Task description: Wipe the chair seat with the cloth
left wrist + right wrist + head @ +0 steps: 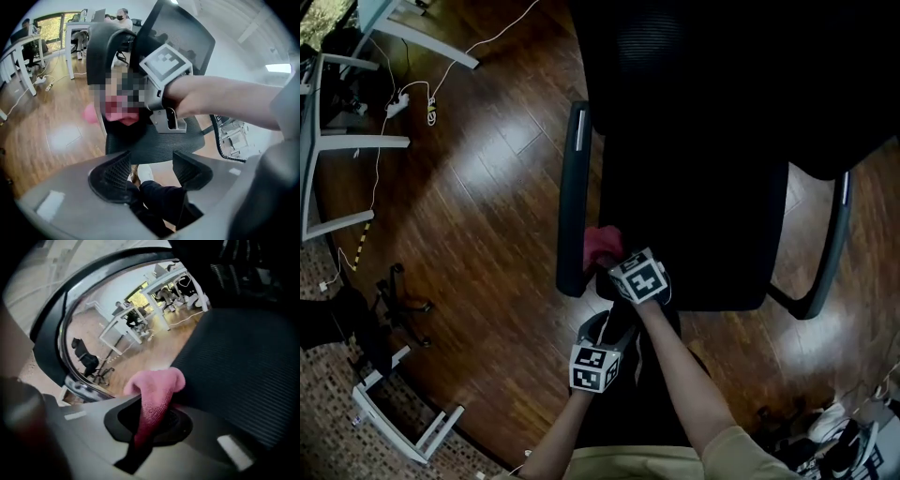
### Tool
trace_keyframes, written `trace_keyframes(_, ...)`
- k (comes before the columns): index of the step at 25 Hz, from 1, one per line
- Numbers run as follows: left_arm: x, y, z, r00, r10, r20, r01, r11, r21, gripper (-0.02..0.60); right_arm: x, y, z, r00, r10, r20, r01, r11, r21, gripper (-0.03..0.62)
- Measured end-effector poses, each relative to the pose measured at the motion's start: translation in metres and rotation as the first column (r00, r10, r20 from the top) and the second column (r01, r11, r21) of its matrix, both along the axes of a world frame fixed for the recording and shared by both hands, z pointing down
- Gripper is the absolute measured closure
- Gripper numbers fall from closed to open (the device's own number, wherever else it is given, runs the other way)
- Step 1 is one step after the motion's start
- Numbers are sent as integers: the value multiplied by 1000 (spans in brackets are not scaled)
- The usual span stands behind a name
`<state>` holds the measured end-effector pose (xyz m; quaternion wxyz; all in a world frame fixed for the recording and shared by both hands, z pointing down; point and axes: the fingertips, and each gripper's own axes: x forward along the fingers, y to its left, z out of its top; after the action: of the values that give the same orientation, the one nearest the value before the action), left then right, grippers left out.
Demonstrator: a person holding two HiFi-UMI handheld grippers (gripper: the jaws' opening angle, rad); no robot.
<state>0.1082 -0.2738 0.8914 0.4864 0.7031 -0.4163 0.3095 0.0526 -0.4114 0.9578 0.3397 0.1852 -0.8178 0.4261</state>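
Two grippers sit lower centre in head view. R gripper (614,258) has its jaws clamped on the pink cloth (157,390), which rests at the lower-left corner of the black mesh chair seat (703,216), just beside the armrest (573,202). L gripper (151,171) has jaws apart w/ nothing gripped, and is held below the seat's near edge.

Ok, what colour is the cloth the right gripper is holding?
Pink. The cloth shows best in the right gripper view.
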Motion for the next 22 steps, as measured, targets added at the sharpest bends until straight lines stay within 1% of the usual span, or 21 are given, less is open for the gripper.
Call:
trace_keyframes(1, -1, -2, 0, 1000, -3, 0, 3, 1000, 8, 310, 26, -7, 6, 996, 45, -72, -43, 999, 25, 579)
trace_keyframes(2, 0, -5, 3, 1000, -8, -2, 8, 1000, 13, 310, 64, -14, 11, 982, 109, -152, -101, 993, 57, 579)
trace_keyframes(3, 2, -5, 6, 1000, -14, -5, 14, 1000, 13, 310, 110, -16, 13, 953, 186, -239, -167, 981, 95, 579)
trace_keyframes(4, 4, -4, 10, 1000, -20, -10, 20, 1000, 9, 310, 162, -14, 14, 905, 260, -337, -225, 964, 139, 579)
trace_keyframes(5, 6, -2, 13, 999, -27, -17, 27, 1000, 3, 310, 217, -6, 14, 838, 314, -446, -256, 948, 188, 579)
trace_keyframes(6, 10, 0, 16, 999, -37, -26, 36, 999, -5, 310, 272, 3, 13, 754, 344, -560, -255, 938, 234, 579)
trace_keyframes(7, 17, 1, 17, 998, -45, -38, 45, 999, -10, 310, 325, 12, 12, 661, 355, -661, -235, 934, 268, 579)
trace_keyframes(8, 26, 1, 17, 997, -49, -56, 48, 999, -12, 310, 371, 19, 11, 576, 361, -733, -220, 932, 287, 579)
trace_keyframes(9, 37, 0, 17, 996, -45, -76, 44, 999, -10, 310, 405, 25, 11, 519, 371, -770, -223, 929, 296, 579)
trace_keyframes(10, 48, -2, 17, 995, -37, -96, 37, 999, -4, 309, 423, 27, 12, 491, 381, -783, -234, 924, 303, 582)
trace_keyframes(11, 56, -3, 17, 993, -31, -110, 32, 999, 2, 310, 426, 26, 14, 485, 383, -786, -231, 923, 307, 583)
trace_keyframes(12, 61, -4, 17, 992, -33, -118, 34, 999, 5, 309, 415, 23, 15, 501, 375, -780, -210, 927, 311, 583)
trace_keyframes(13, 63, -3, 16, 992, -44, -121, 45, 999, 4, 310, 394, 18, 15, 544, 364, -756, -188, 931, 313, 583)
trace_keyframes(14, 62, -3, 15, 991, -59, -119, 60, 998, 1, 310, 365, 14, 14, 613, 359, -704, -184, 931, 314, 582)
trace_keyframes(15, 59, -2, 13, 991, -73, -114, 73, 997, -2, 310, 328, 11, 12, 696, 357, -623, -200, 930, 309, 582)
trace_keyframes(17, 48, -3, 7, 991, -87, -98, 88, 996, 5, 310, 242, 8, 6, 854, 336, -398, -249, 935, 254, 582)
trace_keyframes(18, 39, -4, 3, 992, -92, -86, 93, 996, 12, 310, 195, 10, 2, 912, 312, -266, -265, 943, 200, 582)
trace_keyframes(19, 29, -5, -1, 993, -98, -72, 100, 995, 18, 310, 147, 13, -4, 950, 283, -134, -265, 955, 134, 582)
trace_keyframes(20, 19, -4, -4, 992, -108, -57, 110, 994, 22, 310, 102, 17, -9, 968, 248, -18, -247, 967, 70, 580)
trace_keyframes(21, 9, -2, -7, 992, -120, -43, 121, 992, 23, 310, 63, 22, -12, 975, 209, 71, -210, 978, 15, 582)
trace_keyframes(22, 0, 1, -9, 991, -132, -30, 133, 991, 22, 311, 30, 29, -12, 978, 167, 127, -165, 986, -27, 580)
